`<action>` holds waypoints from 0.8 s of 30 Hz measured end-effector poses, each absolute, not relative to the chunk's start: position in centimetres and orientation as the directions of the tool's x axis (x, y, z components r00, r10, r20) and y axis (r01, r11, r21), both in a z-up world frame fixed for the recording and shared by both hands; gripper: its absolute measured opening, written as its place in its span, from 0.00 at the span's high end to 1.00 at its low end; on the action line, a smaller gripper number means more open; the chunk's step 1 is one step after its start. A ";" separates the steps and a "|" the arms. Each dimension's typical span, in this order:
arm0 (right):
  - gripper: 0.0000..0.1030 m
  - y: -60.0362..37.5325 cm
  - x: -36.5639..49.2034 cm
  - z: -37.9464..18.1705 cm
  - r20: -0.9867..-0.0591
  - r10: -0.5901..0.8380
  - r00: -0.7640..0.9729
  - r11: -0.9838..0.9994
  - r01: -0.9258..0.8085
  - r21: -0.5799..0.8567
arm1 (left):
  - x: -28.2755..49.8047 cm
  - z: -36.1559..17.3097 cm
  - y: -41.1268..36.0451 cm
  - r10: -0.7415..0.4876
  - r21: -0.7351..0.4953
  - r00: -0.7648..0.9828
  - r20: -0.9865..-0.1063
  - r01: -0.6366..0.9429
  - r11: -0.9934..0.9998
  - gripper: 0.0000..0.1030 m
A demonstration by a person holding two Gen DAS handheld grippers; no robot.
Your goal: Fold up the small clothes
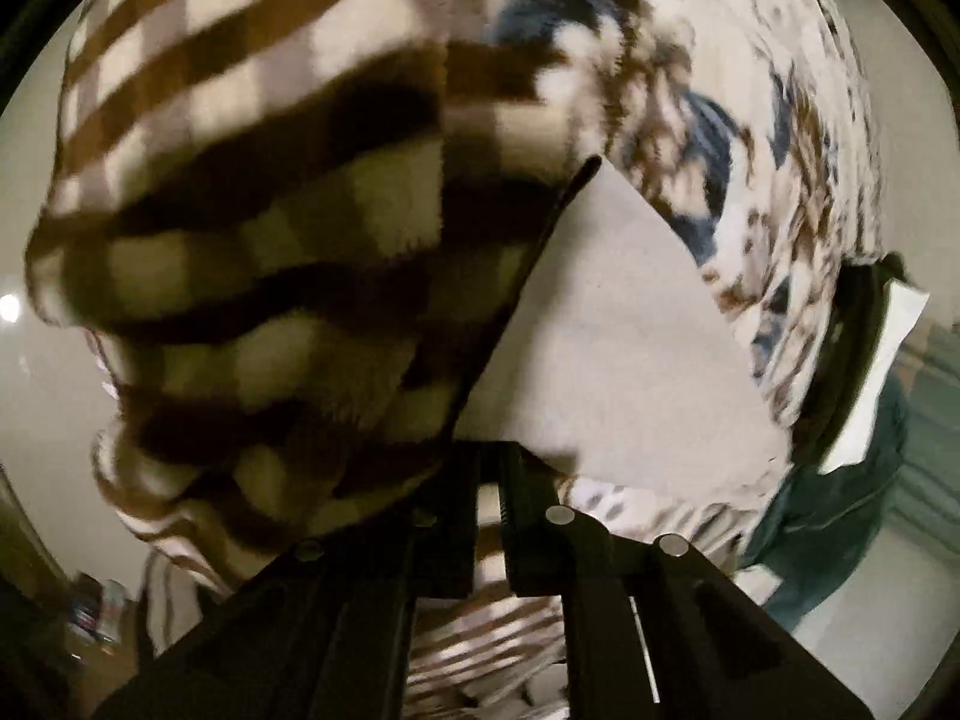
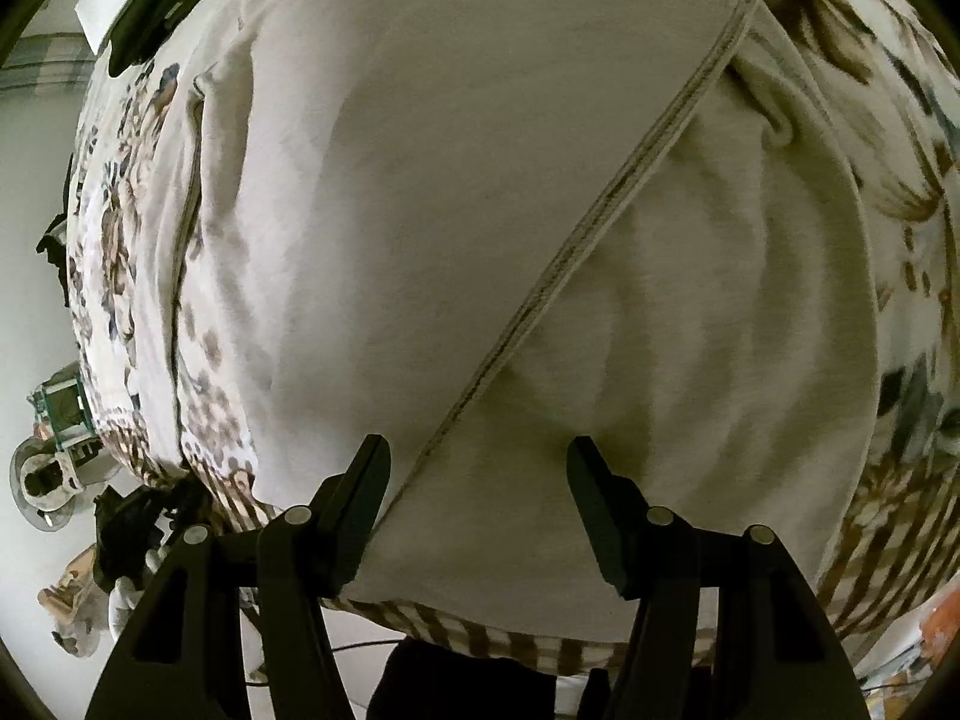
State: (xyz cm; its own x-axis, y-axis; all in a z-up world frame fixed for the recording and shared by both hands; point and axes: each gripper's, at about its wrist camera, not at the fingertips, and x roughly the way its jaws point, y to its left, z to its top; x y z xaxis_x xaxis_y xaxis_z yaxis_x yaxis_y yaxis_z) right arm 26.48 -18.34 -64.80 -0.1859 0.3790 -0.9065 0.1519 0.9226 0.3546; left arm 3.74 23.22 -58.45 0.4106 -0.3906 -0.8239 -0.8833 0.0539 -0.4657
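Observation:
A plain white garment (image 2: 480,192) lies spread on a patterned bedspread (image 2: 888,138), with a hemmed edge (image 2: 600,228) running diagonally across it. My right gripper (image 2: 477,456) is open just above the garment's near edge, its jaws on either side of the hem. In the left wrist view my left gripper (image 1: 489,474) is shut on a fold of brown-and-white striped fabric (image 1: 252,252), which bulges up and hides most of the left side. A white corner of the garment (image 1: 618,348) shows beside it.
The bedspread has brown stripes at its border (image 2: 888,552) and blue-brown flower print (image 1: 708,138). A dark teal cloth (image 1: 840,516) and a dark object with a white label (image 1: 876,360) lie at the right. Shoes and clutter (image 2: 54,480) are on the floor at left.

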 end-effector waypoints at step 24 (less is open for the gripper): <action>0.38 -18.2 26.3 -65.2 -0.906 0.376 -0.192 0.923 0.165 0.348 | 11.5 -52.7 22.8 -0.020 -0.273 0.284 -0.959 -0.895 0.352 0.97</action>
State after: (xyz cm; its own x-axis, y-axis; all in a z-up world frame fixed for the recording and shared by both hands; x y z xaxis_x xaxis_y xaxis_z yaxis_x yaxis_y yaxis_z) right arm 26.34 -18.20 -65.19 -0.1922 0.3763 -0.9063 0.1652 0.9228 0.3481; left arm 11.51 22.82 -52.73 0.2842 -0.0195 -0.9586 -0.8955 0.3517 -0.2727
